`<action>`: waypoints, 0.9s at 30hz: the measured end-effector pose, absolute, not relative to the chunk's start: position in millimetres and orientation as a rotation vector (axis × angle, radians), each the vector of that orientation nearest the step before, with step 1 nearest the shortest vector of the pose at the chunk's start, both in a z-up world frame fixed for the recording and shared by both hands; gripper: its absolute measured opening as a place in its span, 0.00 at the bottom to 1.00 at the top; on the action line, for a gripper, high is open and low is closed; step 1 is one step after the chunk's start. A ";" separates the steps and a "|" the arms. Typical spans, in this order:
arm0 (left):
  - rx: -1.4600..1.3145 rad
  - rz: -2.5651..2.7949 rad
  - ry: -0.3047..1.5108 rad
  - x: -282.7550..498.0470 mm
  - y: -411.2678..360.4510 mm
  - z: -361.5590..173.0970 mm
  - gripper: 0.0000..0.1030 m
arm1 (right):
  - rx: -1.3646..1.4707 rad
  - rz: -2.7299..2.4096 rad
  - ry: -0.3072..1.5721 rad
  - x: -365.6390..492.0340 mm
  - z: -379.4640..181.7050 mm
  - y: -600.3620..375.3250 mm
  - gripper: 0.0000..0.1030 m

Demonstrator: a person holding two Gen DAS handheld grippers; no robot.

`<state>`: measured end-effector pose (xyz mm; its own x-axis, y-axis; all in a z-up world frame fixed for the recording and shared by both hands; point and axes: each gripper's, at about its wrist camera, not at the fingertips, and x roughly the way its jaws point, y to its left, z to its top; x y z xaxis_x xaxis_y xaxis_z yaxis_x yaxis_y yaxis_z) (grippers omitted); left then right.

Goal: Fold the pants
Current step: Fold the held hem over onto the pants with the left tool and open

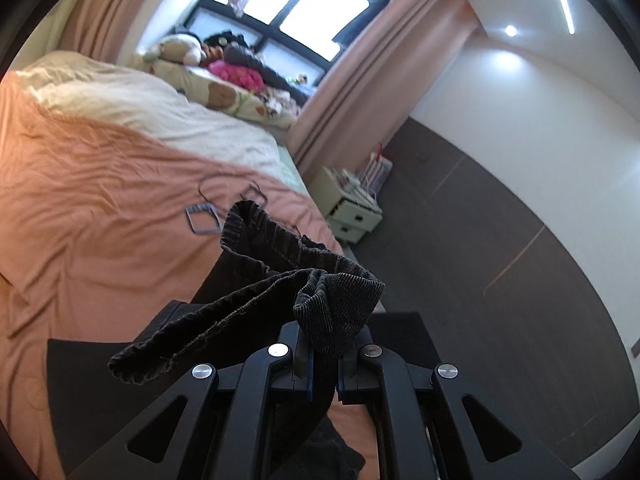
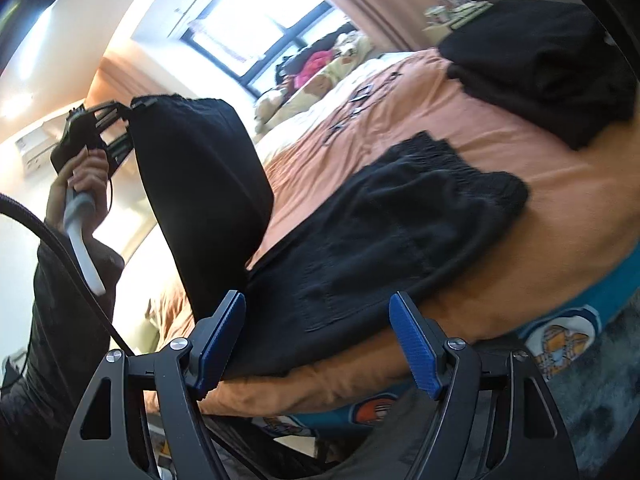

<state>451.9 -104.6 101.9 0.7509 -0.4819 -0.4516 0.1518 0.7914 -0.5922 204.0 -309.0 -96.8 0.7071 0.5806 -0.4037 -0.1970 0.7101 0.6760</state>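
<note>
Black corduroy pants (image 2: 400, 224) lie on the orange bedsheet (image 2: 520, 184), waistband away from me. One leg (image 2: 200, 184) is lifted off the bed and hangs down in a flat panel. My left gripper (image 2: 129, 111), held in a person's hand (image 2: 86, 172), is shut on that leg's end. In the left wrist view the bunched hem (image 1: 340, 300) is pinched in the left gripper (image 1: 324, 360), and more of the fabric trails left. My right gripper (image 2: 320, 340) stands open just in front of the pants' near edge, with nothing between its blue pads (image 2: 416, 348).
A second heap of black clothing (image 2: 540, 64) sits further up the bed. Wire hangers (image 1: 204, 220) lie on the sheet. A cream bedside cabinet (image 1: 352, 208) stands by the curtain. Pillows and soft toys (image 1: 180, 50) crowd the window end. A blue patterned sheet (image 2: 560, 336) shows at the bed's edge.
</note>
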 end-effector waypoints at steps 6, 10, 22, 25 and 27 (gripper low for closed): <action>-0.556 -0.438 0.751 456.0 -151.8 54.1 0.07 | 0.690 0.410 0.661 196.3 -106.7 -332.9 0.71; -0.535 -0.491 0.792 444.7 -178.5 37.8 0.07 | 0.716 0.392 0.662 191.7 -108.3 -344.2 0.71; -0.490 -0.566 0.911 423.4 -260.0 -7.4 0.07 | 0.740 0.366 0.646 172.7 -104.5 -365.9 0.71; -0.468 -0.573 0.940 419.6 -280.6 -19.7 0.07 | 0.749 0.360 0.646 168.3 -106.4 -370.3 0.71; -0.452 -0.579 0.967 419.9 -291.2 -28.9 0.07 | 0.756 0.355 0.649 167.2 -107.2 -374.4 0.71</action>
<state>419.9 -291.2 -28.9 0.4389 -0.6399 -0.6308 0.2539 0.7618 -0.5960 167.2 -374.4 -107.2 0.7509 0.5156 -0.4127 -0.0691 0.6828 0.7273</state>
